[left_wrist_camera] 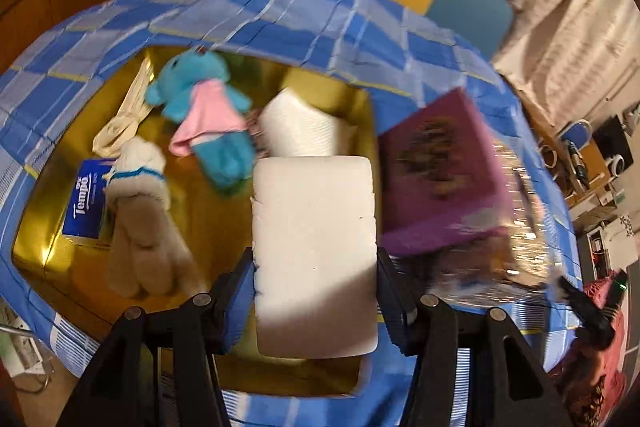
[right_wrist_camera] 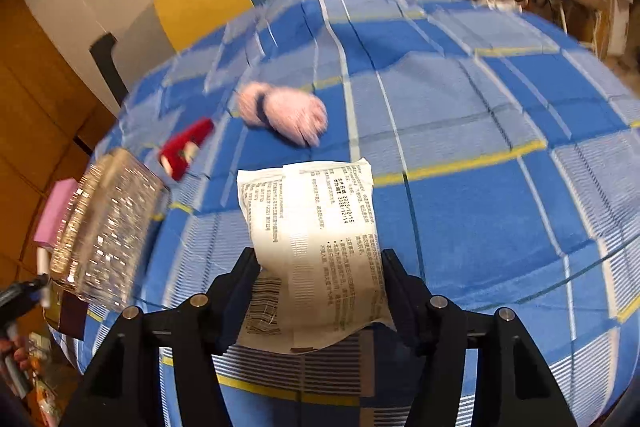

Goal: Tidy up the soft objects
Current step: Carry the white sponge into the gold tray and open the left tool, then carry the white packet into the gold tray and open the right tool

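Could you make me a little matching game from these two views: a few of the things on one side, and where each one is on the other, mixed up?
Things:
1. white foam block
2. printed white packet
3. blue plush toy
4. pink fluffy toy

Places:
A. lying in the gold box
B. between the right gripper's fingers
C. lying on the blue checked cloth
D. between the left gripper's fingers

Pairs: 1-D, 2-B, 3-A, 4-C

Between the jaws, a plain white rectangular foam block [left_wrist_camera: 316, 251]; beyond them, a turquoise plush toy in pink [left_wrist_camera: 204, 107], a gold-lined box [left_wrist_camera: 320, 87], blue-checked cloth [left_wrist_camera: 280, 15].
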The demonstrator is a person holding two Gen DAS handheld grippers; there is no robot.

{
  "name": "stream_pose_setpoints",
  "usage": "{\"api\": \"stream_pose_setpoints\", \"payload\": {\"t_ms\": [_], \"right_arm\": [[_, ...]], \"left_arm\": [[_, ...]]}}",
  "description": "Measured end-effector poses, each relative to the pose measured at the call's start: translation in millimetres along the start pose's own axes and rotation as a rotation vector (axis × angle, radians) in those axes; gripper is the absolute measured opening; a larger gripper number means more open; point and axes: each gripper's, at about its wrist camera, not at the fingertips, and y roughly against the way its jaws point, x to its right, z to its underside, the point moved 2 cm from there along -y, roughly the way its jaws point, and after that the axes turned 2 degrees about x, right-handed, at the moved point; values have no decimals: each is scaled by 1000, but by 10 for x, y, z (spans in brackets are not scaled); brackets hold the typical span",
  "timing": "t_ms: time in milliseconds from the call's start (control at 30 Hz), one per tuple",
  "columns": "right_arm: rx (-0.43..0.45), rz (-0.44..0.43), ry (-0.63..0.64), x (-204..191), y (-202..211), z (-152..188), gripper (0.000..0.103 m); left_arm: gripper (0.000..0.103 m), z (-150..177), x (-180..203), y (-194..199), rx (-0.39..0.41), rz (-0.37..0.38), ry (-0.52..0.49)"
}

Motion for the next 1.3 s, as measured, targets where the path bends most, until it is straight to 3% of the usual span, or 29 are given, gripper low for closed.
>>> {"api": "stream_pose_setpoints", "payload": {"t_ms": [167,333,533,633,800,1000,1300], "right_arm": [[92,-39,-6,-130,245,42,62],[130,-52,-31,-230,388,173,62],[195,-51,9,-473,615,363,62],[211,-84,-35,-542,708,424,62],[227,-135,-44,-791,867,424,62],[231,-185,-8,-1237,971,350,62],[215,-320,81,-2080,952,369,62]], "left_arm": [[57,-53,-286,-221,-39,-42,33],[58,-73,-461,-396,-94,-32,46],[67,-44,-527,-384,-77,32,52],[67,-43,-574,-377,-74,6,48],[67,11,-536,-167,-13,38,-2],[67,206,-522,132,45,110,5],[66,450,-517,487,177,88,-24]]}}
